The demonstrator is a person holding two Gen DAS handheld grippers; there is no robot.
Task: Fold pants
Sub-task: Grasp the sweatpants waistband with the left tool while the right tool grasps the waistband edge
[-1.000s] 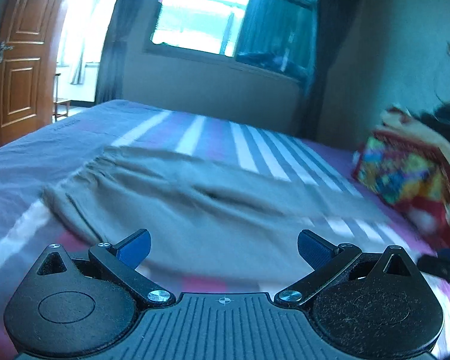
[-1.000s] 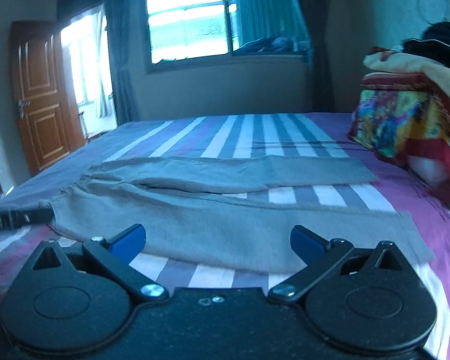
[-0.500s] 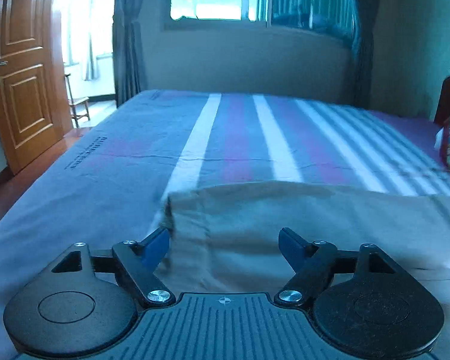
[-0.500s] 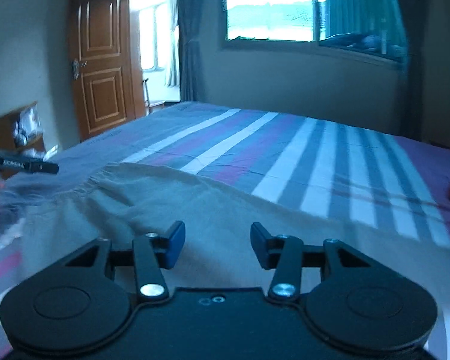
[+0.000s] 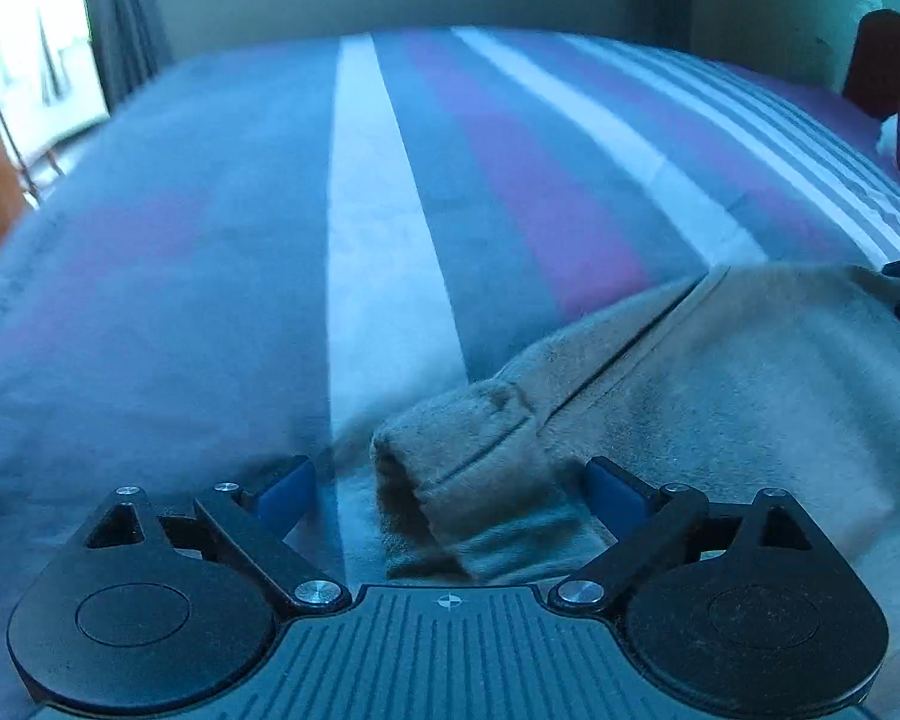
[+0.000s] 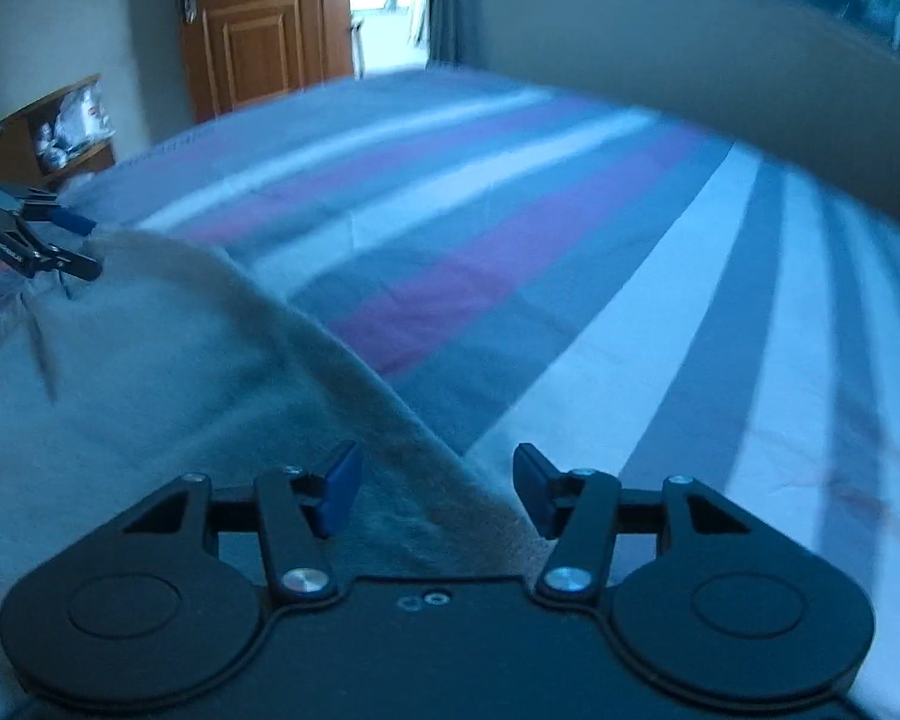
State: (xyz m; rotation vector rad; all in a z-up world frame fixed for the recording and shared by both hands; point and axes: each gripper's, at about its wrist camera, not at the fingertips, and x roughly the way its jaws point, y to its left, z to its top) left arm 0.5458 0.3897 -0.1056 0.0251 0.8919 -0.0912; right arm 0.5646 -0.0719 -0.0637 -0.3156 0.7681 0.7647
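Standing wide with jaws opening, the left gripper and right gripper each straddle the grey pants' edge on the striped bed; both should probably bite deep together before lifting.

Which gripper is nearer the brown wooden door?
Left. The left gripper is at the grey pants' end toward the brown wooden door; the right gripper is farther along the fabric edge.
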